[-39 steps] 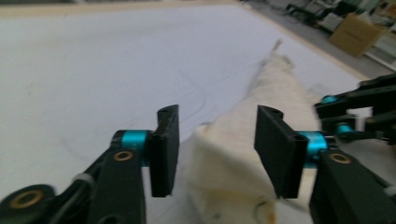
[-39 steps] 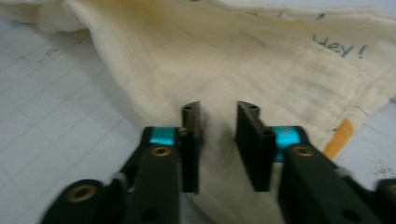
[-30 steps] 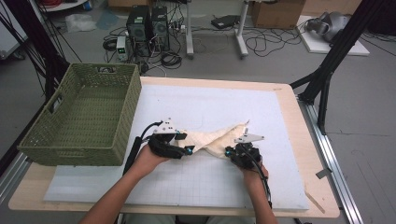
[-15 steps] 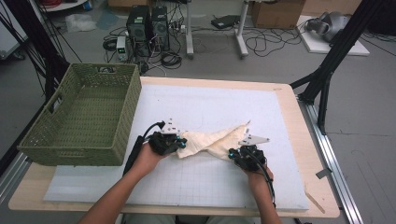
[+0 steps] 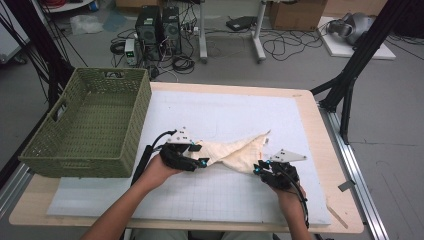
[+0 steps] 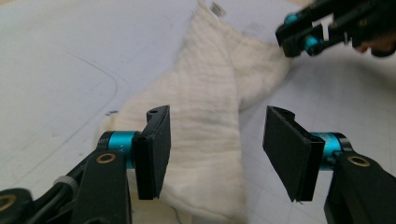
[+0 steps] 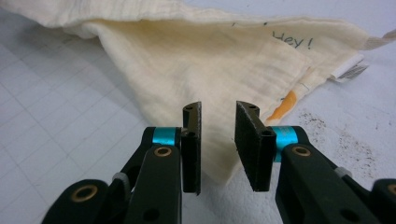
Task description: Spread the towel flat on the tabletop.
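A cream cloth lies crumpled in a long twisted strip on the white grid mat. My left gripper is at the strip's left end; in the left gripper view it stands wide open, one jaw on each side of the cloth just above it. My right gripper is at the strip's right end. Seen from its own camera, it is open by a narrow gap over a corner of the cloth, which bears "Hey!" print and a label.
A green woven basket stands on the table's left side, just beyond my left hand. The mat covers most of the wooden table. Computers, cables and stand legs are on the floor behind.
My right gripper has drawn back a little toward the table's front edge. My left gripper has shifted only slightly at the cloth's left end. The cloth keeps about the same shape.
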A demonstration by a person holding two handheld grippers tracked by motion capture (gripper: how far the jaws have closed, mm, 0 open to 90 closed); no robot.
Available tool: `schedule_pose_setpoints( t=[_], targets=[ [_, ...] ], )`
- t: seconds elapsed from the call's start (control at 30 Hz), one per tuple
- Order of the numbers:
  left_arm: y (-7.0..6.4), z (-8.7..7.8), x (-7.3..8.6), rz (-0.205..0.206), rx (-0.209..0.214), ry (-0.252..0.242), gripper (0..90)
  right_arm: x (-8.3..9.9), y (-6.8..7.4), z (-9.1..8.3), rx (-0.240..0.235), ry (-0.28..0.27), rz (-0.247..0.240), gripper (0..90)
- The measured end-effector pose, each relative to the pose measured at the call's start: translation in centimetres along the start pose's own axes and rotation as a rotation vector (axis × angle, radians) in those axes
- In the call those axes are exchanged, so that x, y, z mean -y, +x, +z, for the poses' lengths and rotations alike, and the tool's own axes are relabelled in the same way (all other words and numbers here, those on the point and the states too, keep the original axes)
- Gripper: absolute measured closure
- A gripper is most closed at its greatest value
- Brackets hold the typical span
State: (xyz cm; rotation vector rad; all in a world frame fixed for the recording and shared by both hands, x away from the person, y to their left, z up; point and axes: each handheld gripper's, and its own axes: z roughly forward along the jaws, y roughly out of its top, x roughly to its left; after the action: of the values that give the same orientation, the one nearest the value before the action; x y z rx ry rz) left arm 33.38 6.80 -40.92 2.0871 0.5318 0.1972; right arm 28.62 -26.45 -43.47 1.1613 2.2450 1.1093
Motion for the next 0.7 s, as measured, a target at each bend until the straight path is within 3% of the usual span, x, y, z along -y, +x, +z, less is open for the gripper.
schedule_pose_setpoints(
  t=[0.13, 0.27, 0.33, 0.37, 0.43, 0.5, 0.63, 0.7],
  targets=[
    [-0.5, 0.8, 0.4, 0.056, -0.015, 0.061, 38.9, -0.1, 0.2, -0.1, 0.005, 0.001, 0.004, 70.9],
    [-0.6, 1.2, 1.0, 0.107, -0.075, 0.111, 41.6, 0.1, -0.2, -0.2, 0.012, -0.010, 0.023, 67.3],
    [-0.5, 1.3, 1.2, 0.129, -0.121, 0.152, 57.4, 0.1, -0.3, -0.2, 0.006, -0.016, 0.040, 67.3],
    [-0.4, 1.3, 1.2, 0.140, -0.139, 0.157, 72.2, 0.1, -0.2, -0.2, 0.007, -0.016, 0.040, 67.1],
    [-0.1, 1.1, 1.0, 0.121, -0.142, 0.125, 85.8, 0.0, -0.1, -0.1, 0.008, -0.017, 0.035, 64.8],
    [0.3, 0.7, 0.6, 0.078, -0.130, 0.084, 87.2, -0.2, 0.1, 0.1, 0.008, -0.026, 0.033, 61.9],
    [1.5, -0.3, -0.3, -0.054, -0.095, -0.043, 87.5, -1.3, 0.7, 1.2, -0.008, -0.037, 0.036, 56.8],
    [2.0, -0.7, -0.7, -0.085, -0.086, -0.070, 87.5, -2.0, 1.2, 2.1, -0.023, -0.051, 0.048, 53.1]
  ],
)
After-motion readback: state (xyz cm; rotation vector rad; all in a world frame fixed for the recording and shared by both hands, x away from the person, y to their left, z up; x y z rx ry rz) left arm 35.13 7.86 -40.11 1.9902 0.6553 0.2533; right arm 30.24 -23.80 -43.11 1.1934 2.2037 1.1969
